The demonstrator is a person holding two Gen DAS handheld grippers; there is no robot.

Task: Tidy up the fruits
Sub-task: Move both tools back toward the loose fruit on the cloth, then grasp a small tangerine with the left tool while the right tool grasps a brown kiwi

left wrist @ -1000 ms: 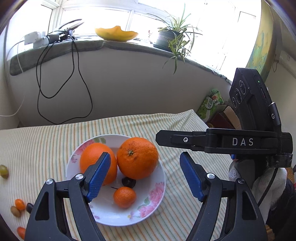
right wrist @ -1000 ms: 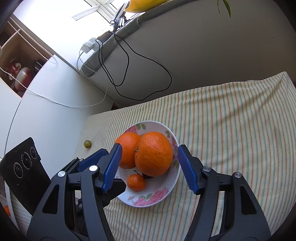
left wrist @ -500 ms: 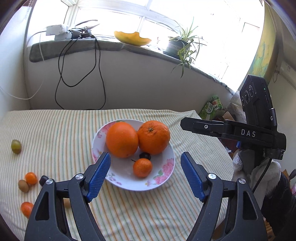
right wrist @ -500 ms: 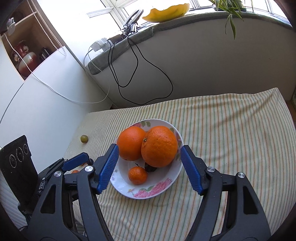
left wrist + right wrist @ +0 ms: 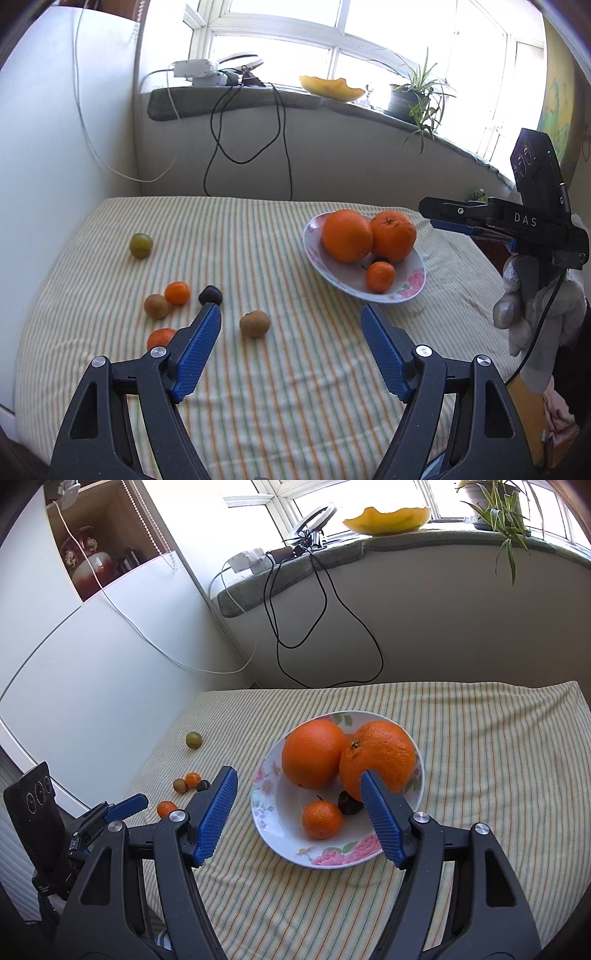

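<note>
Left gripper [image 5: 290,325]: released, empty, over loose small fruits on the striped cloth [image 5: 295,387], likely selecting one. Right gripper [image 5: 298,812]: released, empty, near the floral bowl [image 5: 332,856] holding oranges.

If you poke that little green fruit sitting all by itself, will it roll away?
Probably. The green fruit looks round and smooth, so a nudge would likely roll it. The striped cloth looks soft and might slow it. Nothing stands beside it as a stop.
</note>
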